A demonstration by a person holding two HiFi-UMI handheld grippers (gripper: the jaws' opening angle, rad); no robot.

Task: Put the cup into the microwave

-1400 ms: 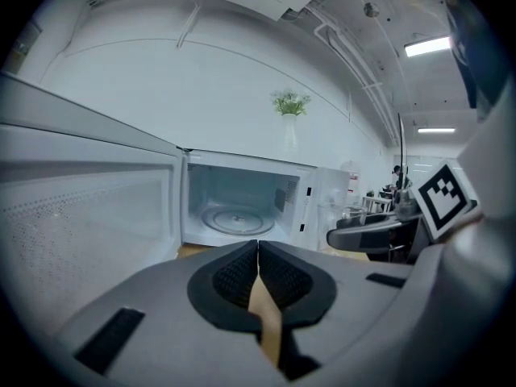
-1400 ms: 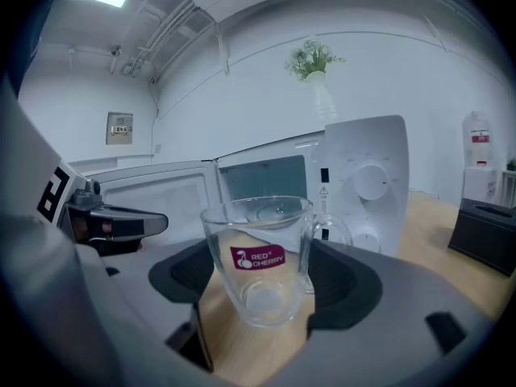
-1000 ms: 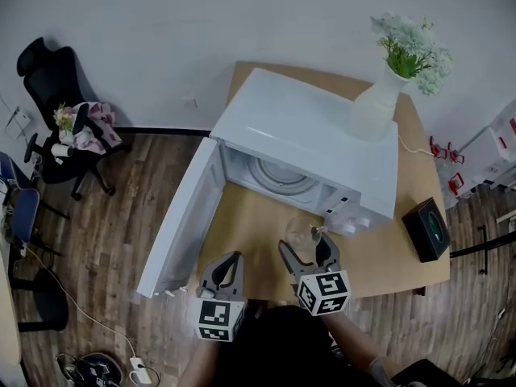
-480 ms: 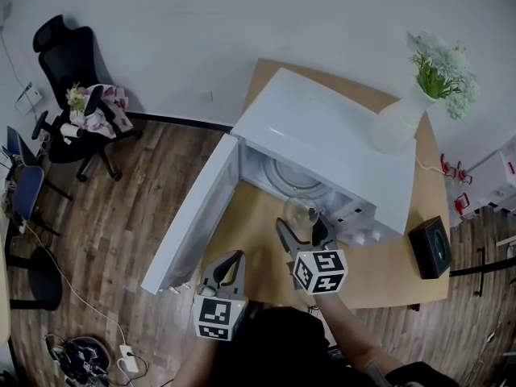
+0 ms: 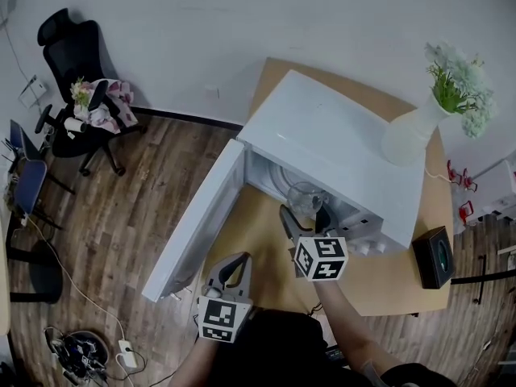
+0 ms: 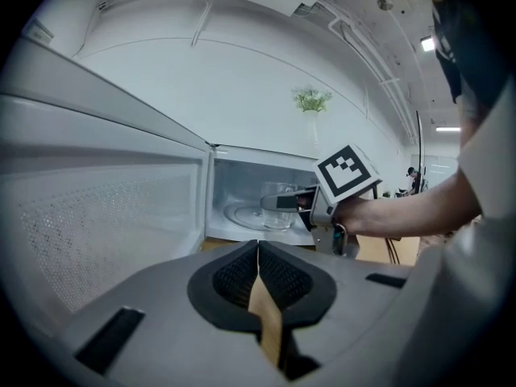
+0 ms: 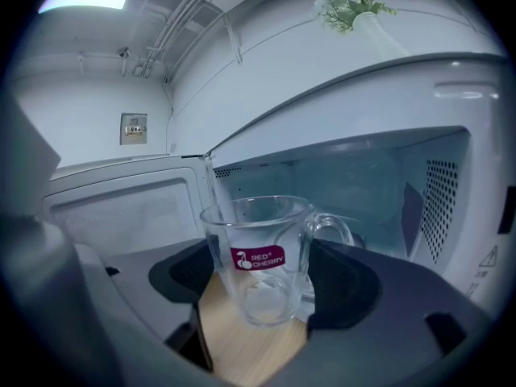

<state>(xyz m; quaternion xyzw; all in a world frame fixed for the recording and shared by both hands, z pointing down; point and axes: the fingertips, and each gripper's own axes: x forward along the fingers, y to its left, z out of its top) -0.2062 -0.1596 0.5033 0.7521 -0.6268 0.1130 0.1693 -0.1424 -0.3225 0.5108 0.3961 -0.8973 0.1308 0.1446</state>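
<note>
The cup (image 7: 260,258) is clear glass with a red label. The microwave (image 5: 326,143) is white, and the bench (image 5: 254,236) light tan wood.

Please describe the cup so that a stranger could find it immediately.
On the wooden table stands a white microwave with its door open. At its opening, the right gripper holds a clear glass mug. It alone is transparent, with a handle and a red label.

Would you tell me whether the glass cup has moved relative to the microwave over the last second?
Yes. The glass cup, in the right gripper, has moved forward from over the table into the mouth of the microwave.
</note>
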